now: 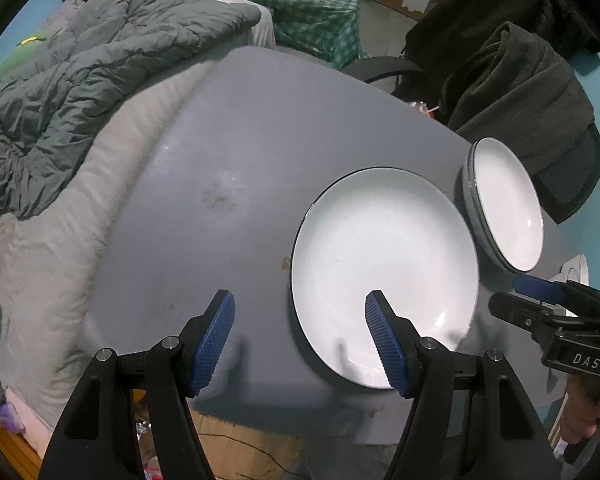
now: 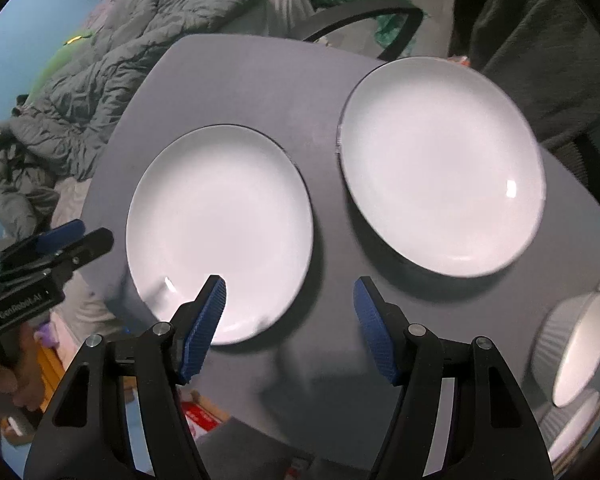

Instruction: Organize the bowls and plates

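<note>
Fingers of both grippers stand wide apart and empty: the left gripper (image 1: 300,336) straddles the near plate's (image 1: 384,276) rim, the right gripper (image 2: 290,328) hangs beside it, likely ready to stack it onto the far plate (image 2: 440,164).

A grey table (image 2: 240,80) carries two white plates (image 2: 220,232) (image 2: 440,168) side by side, with ribbed bowls (image 2: 572,344) near its edge.

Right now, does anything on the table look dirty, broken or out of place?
Yes: the grey table has a brownish stain left of the near plate. Both plates look whole and lie flat.
</note>
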Demonstrator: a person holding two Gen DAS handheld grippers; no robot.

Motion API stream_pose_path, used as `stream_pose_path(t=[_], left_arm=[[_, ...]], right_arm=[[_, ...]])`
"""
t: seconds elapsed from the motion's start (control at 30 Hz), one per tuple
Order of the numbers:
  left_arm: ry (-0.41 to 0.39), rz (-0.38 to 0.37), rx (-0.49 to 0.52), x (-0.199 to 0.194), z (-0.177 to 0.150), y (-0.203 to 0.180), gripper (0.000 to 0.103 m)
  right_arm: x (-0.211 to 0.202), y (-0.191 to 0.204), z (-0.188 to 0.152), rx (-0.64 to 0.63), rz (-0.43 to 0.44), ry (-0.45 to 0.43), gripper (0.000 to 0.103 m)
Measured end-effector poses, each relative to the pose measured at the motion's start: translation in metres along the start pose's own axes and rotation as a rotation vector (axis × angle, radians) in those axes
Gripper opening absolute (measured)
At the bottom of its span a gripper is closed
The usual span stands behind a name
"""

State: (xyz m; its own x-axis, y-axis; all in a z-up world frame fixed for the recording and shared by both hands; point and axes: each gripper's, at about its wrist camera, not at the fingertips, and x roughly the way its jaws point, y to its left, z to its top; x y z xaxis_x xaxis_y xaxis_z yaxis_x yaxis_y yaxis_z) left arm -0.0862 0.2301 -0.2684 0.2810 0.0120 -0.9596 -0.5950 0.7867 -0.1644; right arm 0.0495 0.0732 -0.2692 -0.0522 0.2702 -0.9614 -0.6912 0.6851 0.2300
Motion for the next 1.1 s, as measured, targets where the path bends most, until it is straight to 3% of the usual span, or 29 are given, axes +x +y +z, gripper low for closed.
stream_pose_path(t=[0.6,0.7,0.83,0.97,1.1], left_arm=[[0.072,-0.047,0.013,0.045,0.018,0.006,0.069],[0.07,-0.047,0.02,0.046,0.02,0.005,0.067],[0.078,-0.057,0.015,0.047,0.026,0.005,0.052],[0.119,-0.078,0.009,0.057,0.029,0.007,0.029],[0.122,-0.103,0.015,0.062,0.026,0.007,0.021]], right_arm=[[0.046,0.0,0.024,0.012,0.038,0.011,0.066],[0.049,0.0,0.026,-0.001,0.046,0.021,0.056],[0.054,0.001,0.029,-0.002,0.031,0.041,0.047],[0.059,-0.002,0.03,0.008,0.014,0.073,0.034],[0.059,-0.006,0.03,0.007,0.009,0.083,0.029]])
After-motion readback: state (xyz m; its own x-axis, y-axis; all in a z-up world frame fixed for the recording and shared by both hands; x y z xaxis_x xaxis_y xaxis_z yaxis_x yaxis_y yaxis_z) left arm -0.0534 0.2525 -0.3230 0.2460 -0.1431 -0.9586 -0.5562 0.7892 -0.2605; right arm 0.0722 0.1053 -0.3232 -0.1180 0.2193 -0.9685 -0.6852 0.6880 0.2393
